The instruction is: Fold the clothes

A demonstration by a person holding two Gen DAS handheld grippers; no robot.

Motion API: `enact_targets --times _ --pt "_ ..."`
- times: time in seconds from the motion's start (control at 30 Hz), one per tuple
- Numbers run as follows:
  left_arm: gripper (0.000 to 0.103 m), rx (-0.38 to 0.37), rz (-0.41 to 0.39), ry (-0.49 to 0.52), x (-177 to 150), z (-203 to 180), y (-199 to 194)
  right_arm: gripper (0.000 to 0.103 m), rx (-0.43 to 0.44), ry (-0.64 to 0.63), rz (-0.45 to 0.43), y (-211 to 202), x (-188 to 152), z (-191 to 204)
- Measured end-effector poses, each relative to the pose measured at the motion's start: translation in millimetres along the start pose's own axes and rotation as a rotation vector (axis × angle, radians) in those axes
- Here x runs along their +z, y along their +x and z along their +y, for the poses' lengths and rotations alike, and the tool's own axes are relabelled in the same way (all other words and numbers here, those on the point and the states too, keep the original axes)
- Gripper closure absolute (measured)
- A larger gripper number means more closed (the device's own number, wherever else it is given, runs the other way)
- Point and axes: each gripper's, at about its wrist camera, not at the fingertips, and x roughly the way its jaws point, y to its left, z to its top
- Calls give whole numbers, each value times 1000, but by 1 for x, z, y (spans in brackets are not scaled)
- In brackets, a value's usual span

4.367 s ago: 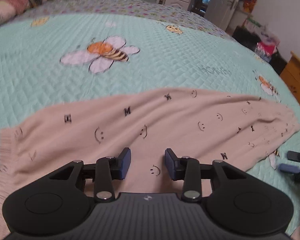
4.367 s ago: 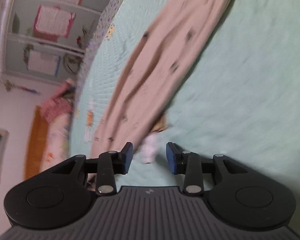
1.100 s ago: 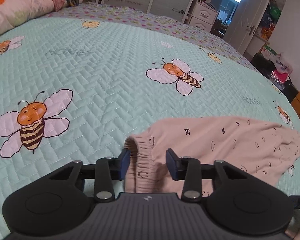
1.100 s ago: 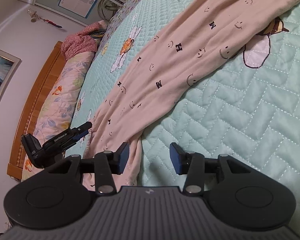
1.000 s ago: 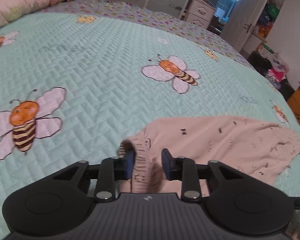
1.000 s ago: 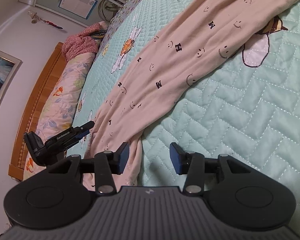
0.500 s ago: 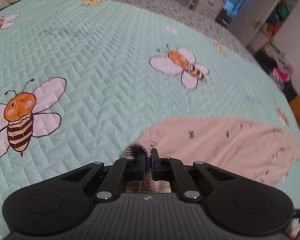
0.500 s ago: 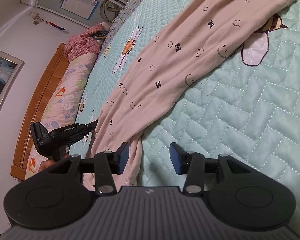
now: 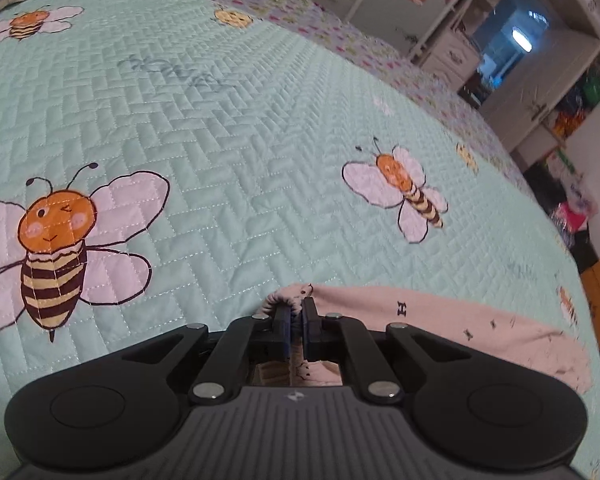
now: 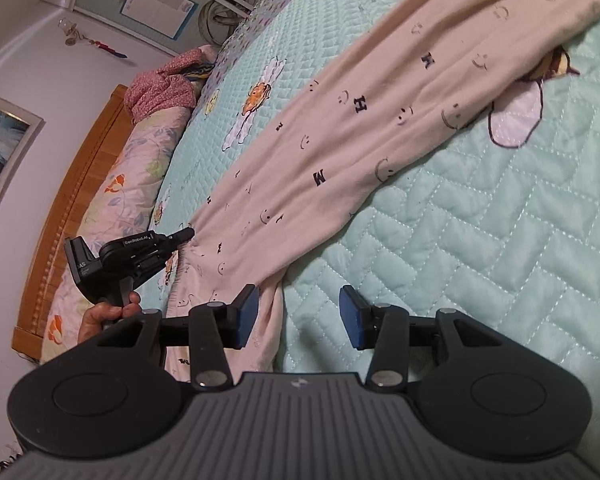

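A long pale pink garment [image 10: 380,128] printed with smiley faces and letters lies stretched across the bed. In the left wrist view its ribbed elastic end [image 9: 282,302] is pinched between the pads of my left gripper [image 9: 295,318], which is shut on it; the rest of the garment [image 9: 440,332] trails to the right. From the right wrist view I see the left gripper [image 10: 180,236] at the garment's far end, held by a hand [image 10: 104,314]. My right gripper [image 10: 298,314] stands open over the garment's near edge and the quilt, with its pads pressing on nothing.
The bed carries a mint quilted cover [image 9: 220,120] with bee pictures [image 9: 56,248]. A wooden headboard [image 10: 76,184], flowered pillows [image 10: 140,160] and a red garment [image 10: 160,84] lie at the far end. White drawers [image 9: 448,60], a door and clutter stand beyond the bed's right edge.
My left gripper has shut on the garment's ribbed end and moved with it, rolling a little. The right gripper has stayed open and in place.
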Motion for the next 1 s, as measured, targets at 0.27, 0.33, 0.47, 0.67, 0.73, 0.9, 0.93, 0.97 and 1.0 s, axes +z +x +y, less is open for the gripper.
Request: enact_targets --times 0.27,0.33,0.47,0.67,0.73,0.9,0.93,0.97,1.0 --pt "88 -29 -34 -65 -8 6 -21 55 -31 -359 -2 8 9 59" --pt "68 5 -57 -59 -11 7 -32 54 -54 -487 17 22 13 74" --pt "66 11 -99 -99 -23 15 -69 54 -127 -706 53 51 14 96" --pt "66 -91 -4 24 -70 -15 -98 77 37 -1000 258 79 -14 135" --pt "63 -118 29 74 -87 -28 -98 80 25 -1079 306 92 -21 143" --pt "59 -96 52 127 -118 -39 -87 103 -115 -1155 317 137 9 126" --pt "59 -86 58 120 -121 -38 -85 103 -173 -1156 247 141 23 117" --pt "59 -85 62 110 -123 -35 -83 103 -263 -1153 167 143 36 110" --pt "58 -88 65 102 -124 -32 -81 102 -358 -1139 87 144 48 106"
